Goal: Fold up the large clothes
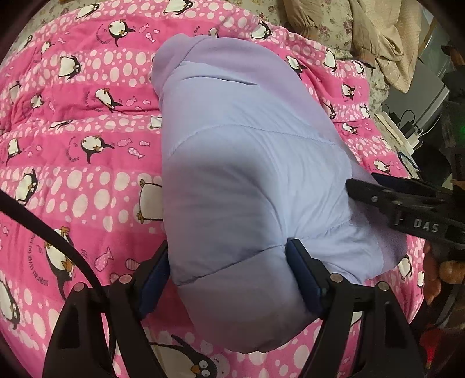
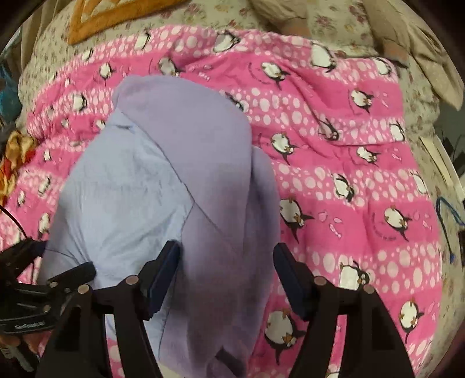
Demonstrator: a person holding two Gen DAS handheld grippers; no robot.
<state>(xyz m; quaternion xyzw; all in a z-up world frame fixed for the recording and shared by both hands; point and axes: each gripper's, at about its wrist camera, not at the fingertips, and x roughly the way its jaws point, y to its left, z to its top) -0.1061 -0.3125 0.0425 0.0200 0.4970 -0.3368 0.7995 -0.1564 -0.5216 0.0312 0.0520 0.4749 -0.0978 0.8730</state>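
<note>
Blanket (image 1: 87,162): pink, we see it spread under everything.
Jacket (image 1: 247,162): lies folded on the blanket; we judge it puffy, soft, light, slippery; best taken at the thick folded end.
Left gripper (image 1: 232,279): jaws pinch the jacket's near end.
Right gripper (image 2: 226,273): jaws wide around the fleece lining, not pressing.
Views: ours on the right shows an orange cushion (image 2: 116,17); the left shows cables.
</note>
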